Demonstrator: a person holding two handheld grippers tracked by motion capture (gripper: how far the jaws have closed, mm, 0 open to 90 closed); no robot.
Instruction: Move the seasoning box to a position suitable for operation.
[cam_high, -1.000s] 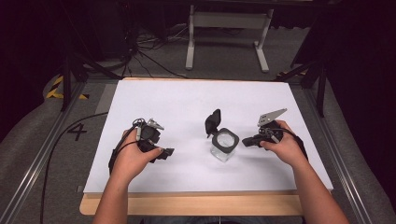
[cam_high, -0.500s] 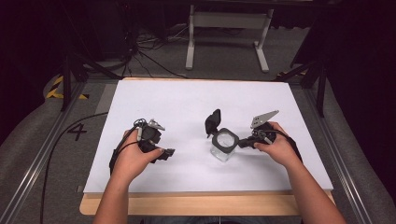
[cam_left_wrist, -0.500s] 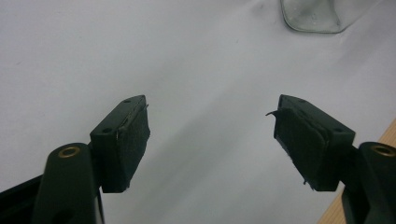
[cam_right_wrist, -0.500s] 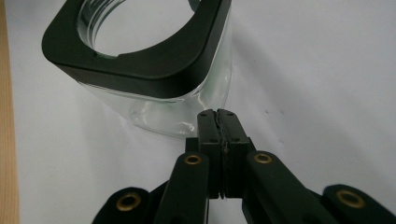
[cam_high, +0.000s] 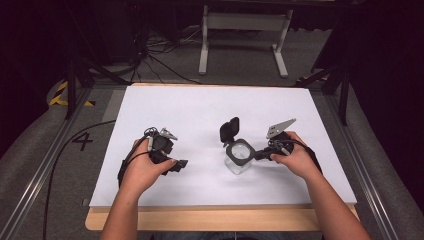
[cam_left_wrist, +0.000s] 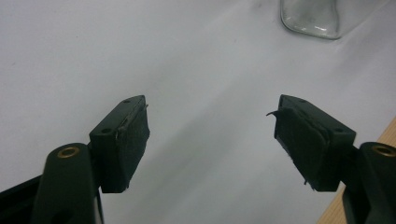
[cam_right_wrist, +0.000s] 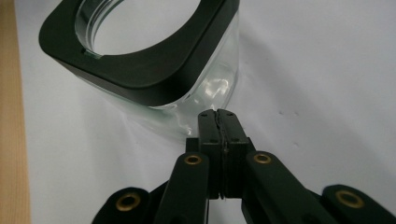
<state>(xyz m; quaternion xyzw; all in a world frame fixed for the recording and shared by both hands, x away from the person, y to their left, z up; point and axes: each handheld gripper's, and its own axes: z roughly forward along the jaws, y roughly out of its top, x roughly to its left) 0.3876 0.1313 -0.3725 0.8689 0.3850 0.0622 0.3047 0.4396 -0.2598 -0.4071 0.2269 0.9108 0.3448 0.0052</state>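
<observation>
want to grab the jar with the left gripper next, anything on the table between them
Nothing visible. In the high view, bare white table lies between the left gripper and the glass jar. The left gripper view shows its jaws open, with the jar ahead across bare surface. The right gripper, shut, sits at the jar's far side.

a white sheet (cam_high: 200, 110) covers a light wooden tabletop (cam_high: 210, 220). grey carpet (cam_high: 50, 145) lies around it, marked with a black "4" (cam_high: 82, 141). black cables (cam_high: 150, 55) tangle near a white metal stand (cam_high: 242, 35). yellow-black striped tape (cam_high: 61, 94) sits left; the far room is dark.
</observation>
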